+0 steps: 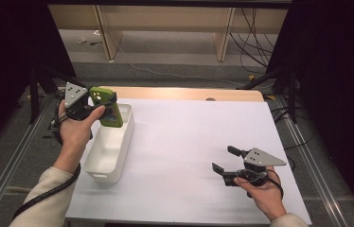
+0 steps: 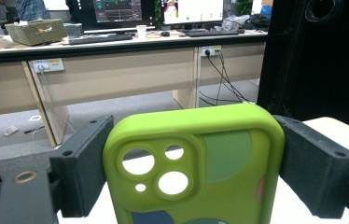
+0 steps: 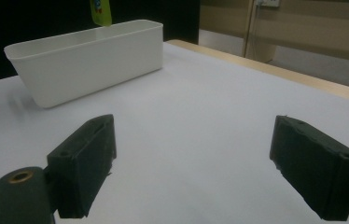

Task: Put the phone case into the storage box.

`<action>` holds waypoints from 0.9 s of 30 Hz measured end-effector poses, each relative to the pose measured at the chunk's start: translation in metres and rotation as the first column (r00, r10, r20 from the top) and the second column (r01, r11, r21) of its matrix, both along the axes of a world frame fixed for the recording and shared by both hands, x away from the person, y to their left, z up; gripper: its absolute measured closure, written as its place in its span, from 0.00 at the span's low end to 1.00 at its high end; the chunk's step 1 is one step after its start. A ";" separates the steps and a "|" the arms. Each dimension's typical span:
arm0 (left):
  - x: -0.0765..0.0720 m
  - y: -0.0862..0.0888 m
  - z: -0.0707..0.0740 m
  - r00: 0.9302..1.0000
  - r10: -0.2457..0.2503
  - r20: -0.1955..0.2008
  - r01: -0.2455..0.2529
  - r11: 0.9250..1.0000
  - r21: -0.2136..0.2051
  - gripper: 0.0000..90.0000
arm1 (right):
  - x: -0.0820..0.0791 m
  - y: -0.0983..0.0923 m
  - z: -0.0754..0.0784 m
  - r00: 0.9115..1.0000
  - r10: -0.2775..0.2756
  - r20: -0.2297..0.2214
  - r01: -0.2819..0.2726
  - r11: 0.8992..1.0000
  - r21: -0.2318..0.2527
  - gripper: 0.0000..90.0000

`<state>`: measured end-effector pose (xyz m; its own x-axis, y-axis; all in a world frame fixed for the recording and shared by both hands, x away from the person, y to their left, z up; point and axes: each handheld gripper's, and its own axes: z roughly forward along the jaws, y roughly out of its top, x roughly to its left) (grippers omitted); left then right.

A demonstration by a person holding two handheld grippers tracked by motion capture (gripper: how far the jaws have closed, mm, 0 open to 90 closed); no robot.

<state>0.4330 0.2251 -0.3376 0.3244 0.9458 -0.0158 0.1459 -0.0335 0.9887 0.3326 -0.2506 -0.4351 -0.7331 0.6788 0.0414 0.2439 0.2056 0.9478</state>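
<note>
You've got a white desk [image 1: 189, 156] w/ a bare wood strip [image 1: 184, 93] along its far edge. Beyond it, grey floor [image 1: 165, 71] w/ a thin pale cord [image 1: 165, 74] running across, plus a tangle of black cables [image 1: 253, 40] at far right. A wooden bench [image 2: 116, 74] stands behind, wall sockets [image 2: 47, 65] on its front panel. On top of it you'll see a woven basket [image 2: 36, 31], a keyboard [image 2: 99, 38], a white cup [image 2: 141, 31] & two lit monitors [image 2: 193, 10]. Black panels [image 1: 340, 94] flank both sides; metal rails [image 1: 314, 165] run alongside the desk.
</note>
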 end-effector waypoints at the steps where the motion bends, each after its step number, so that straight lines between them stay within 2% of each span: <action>1: 0.000 0.000 0.000 1.000 0.000 -0.001 0.000 1.000 0.001 0.18 | 0.000 0.000 0.000 1.000 0.000 0.000 0.000 1.000 0.000 0.17; 27: 0.012 0.002 -0.003 1.000 0.002 -0.010 -0.001 1.000 0.014 0.18 | 0.000 0.000 -0.001 1.000 0.001 -0.004 -0.001 1.000 0.000 0.17</action>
